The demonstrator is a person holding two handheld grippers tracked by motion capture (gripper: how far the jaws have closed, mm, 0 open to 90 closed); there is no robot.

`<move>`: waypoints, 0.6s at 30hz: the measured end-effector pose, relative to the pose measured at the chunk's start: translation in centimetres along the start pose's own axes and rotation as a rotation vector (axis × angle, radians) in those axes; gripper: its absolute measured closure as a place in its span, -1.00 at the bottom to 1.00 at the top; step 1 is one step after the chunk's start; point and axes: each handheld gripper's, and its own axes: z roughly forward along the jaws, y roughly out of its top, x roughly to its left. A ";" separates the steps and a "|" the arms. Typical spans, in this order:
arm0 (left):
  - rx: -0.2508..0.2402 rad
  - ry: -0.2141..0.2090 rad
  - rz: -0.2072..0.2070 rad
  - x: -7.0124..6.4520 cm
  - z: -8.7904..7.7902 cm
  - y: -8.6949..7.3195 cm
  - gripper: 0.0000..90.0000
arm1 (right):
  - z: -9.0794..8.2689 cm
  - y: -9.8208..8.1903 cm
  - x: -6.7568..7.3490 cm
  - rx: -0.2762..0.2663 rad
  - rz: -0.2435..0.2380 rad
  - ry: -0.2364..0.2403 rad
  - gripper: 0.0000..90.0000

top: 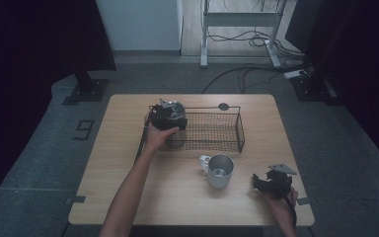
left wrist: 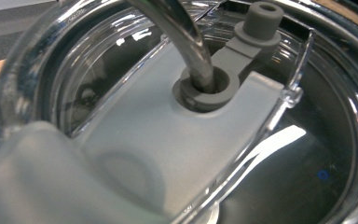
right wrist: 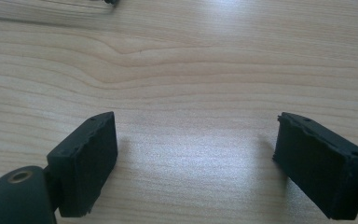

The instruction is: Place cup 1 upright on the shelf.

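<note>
- The left tool (top: 169, 114) grasps a clear lid (left wrist: 177, 140) with a straw (left wrist: 186, 37) through it, held over the far-left corner of the wire basket (top: 227, 140).
- The right tool (right wrist: 196, 154) rests released on the worktop (right wrist: 177, 56), its jaws apart and empty.
- Risk: the smooth lid could slip out or snag on the basket rim.
- The steel mug (top: 219, 170) stands near; a swing could topple it.

Pale wood-grain table (top: 128, 187); on it a black wire-mesh basket (top: 217, 133), shiny silver mug (top: 219, 170), and clear lid (left wrist: 307, 154) with grey tab.
</note>
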 end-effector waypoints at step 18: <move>-0.042 -0.026 -0.006 -0.2 -2.0 -0.4 -0.99 | 0.0 0.0 0.0 0.000 0.000 0.000 -0.71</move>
